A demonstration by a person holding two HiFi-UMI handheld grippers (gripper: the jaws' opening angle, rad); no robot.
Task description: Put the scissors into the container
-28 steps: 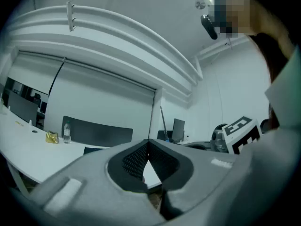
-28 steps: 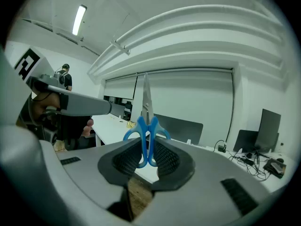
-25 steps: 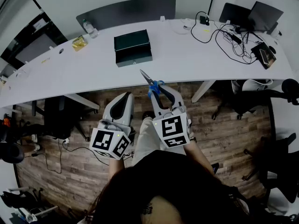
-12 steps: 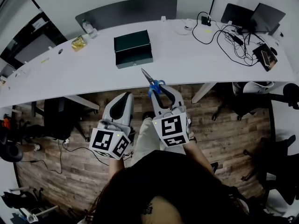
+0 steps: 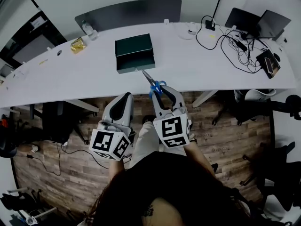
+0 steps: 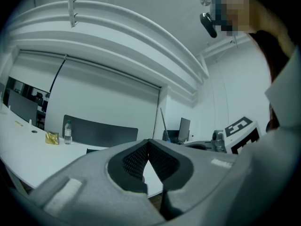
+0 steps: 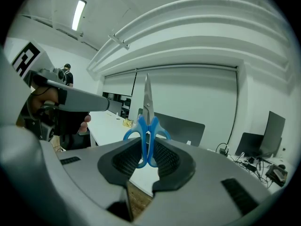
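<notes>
The left tool hung out below the desk edge, pads pinched together on nothing, basically just along for the ride. Next over, the container sat on the desk, a dark box. It looked open on top, though that was hard to call from the head view.

Just right of it, the scissors were up in the air over the desk's near edge, tips aimed at the container's front corner and near it. The right tool had them clamped by the blue loops only, blades sticking out free.

That's where it could've gone sideways. With so little handle between the pads, the blades could've swung or slipped if the tips bumped the container's front wall. Letting go too early would likely have dropped them on the desk or off the edge onto the floor. The cables on the right were well apart, no worry there.
</notes>
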